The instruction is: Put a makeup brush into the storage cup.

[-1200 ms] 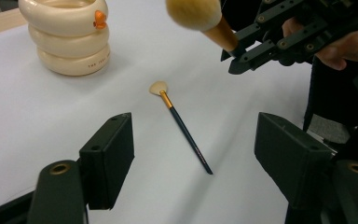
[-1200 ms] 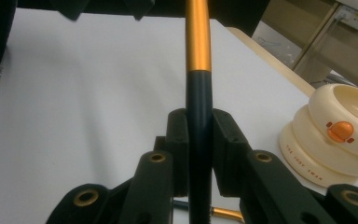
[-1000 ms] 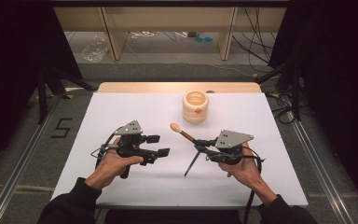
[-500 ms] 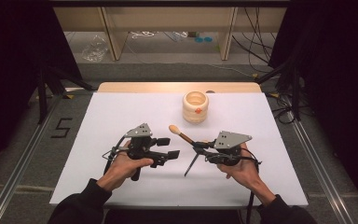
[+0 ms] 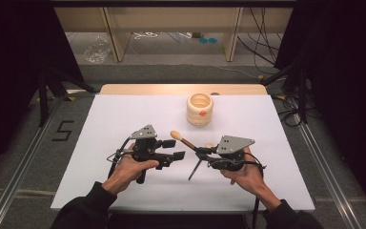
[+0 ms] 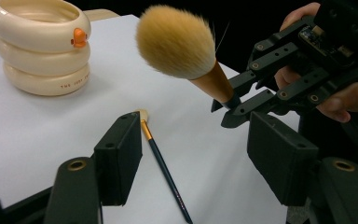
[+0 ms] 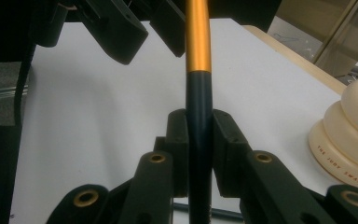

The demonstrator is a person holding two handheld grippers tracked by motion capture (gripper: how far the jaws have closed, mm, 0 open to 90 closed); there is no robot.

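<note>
The cream ringed holder [image 5: 199, 109], upper centre on the white surface [image 5: 124, 119], holds nothing visible. The right tool [image 5: 201, 153] pinches the large brush [image 5: 183, 140]; the left tool [image 5: 178, 156] is spread.

White table [image 5: 124, 119], grey floor [image 5: 24, 157], wooden shelving [image 5: 112, 28] behind.

You hold a large brush [image 6: 177, 42] with soft, fluffy bristles, a satin gold metal ferrule and a smooth dark handle. The cream holder [image 6: 42, 46] looks glossy, like glazed ceramic. The table sheet [image 5: 124, 119] is matt white.
</note>
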